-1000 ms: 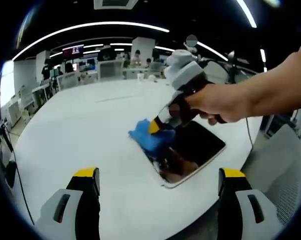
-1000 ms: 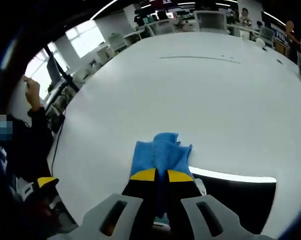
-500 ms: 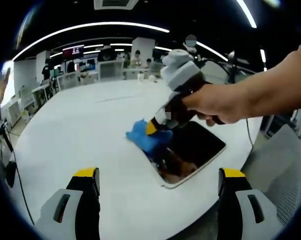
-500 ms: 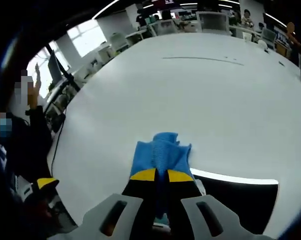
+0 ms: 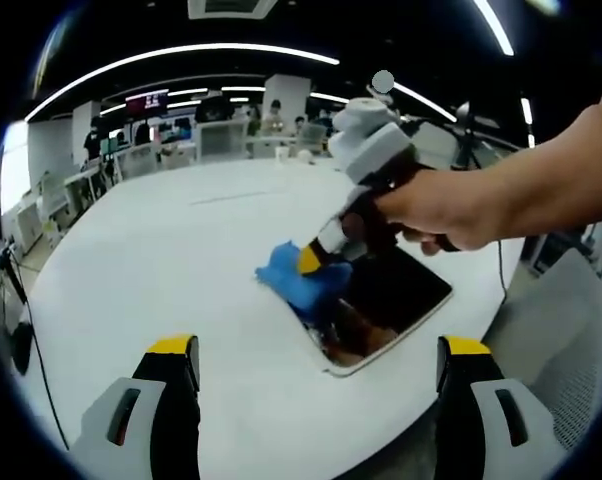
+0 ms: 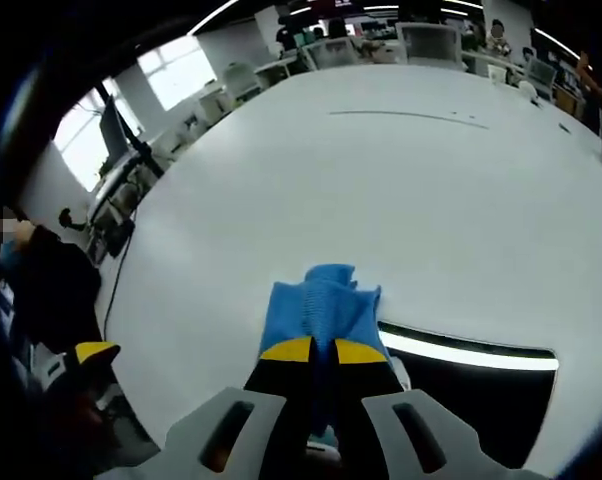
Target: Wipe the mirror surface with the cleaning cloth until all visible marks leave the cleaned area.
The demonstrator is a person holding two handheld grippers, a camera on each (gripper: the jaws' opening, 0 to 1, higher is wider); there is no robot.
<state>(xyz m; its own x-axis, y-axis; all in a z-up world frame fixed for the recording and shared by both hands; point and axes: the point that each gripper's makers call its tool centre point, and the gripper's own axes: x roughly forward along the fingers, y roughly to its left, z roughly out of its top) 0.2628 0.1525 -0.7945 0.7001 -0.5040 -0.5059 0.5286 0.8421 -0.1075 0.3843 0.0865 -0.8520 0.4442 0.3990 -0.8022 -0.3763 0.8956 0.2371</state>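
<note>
Right gripper [image 6: 323, 352]: jaws closed on the blue cloth [image 6: 323, 308], which bunches out ahead of the yellow tips. Cloth sits at the mirror's [image 5: 386, 305] far-left corner, partly on the glass and partly spilling onto the white surface [image 6: 381, 190]. In the left gripper view the right gripper [image 5: 313, 262] comes in from the right, held by a hand [image 5: 431, 205], tips pressing the cloth [image 5: 299, 280] down at that same corner.

Left gripper [image 5: 316, 350]: jaws wide open, holding nothing, hovering over the near edge of the surface [image 5: 161, 270], apart from the mirror.

Mirror: dark rectangular pane with a pale rim, lying flat near the surface's edge. Its near end reflects brownish shapes (marks or just reflections, cannot tell which).

Step in hand, as I judge it: wiping pass at the upper corner; most of the glass looks not yet covered.

Notes for doing it well:
- Keep the cloth flat under the tips so fabric, not the hard jaws, meets the glass.
- Work in overlapping straight strokes from this corner toward the near end, so loosened marks get pushed off one edge rather than smeared back.
- Press lightly and evenly; the mirror is unsecured and could slide toward the surface's edge. The free left gripper could brace its rim.
- Keep the grip tight on the cloth; a loose fold could drag out mid-stroke.
</note>
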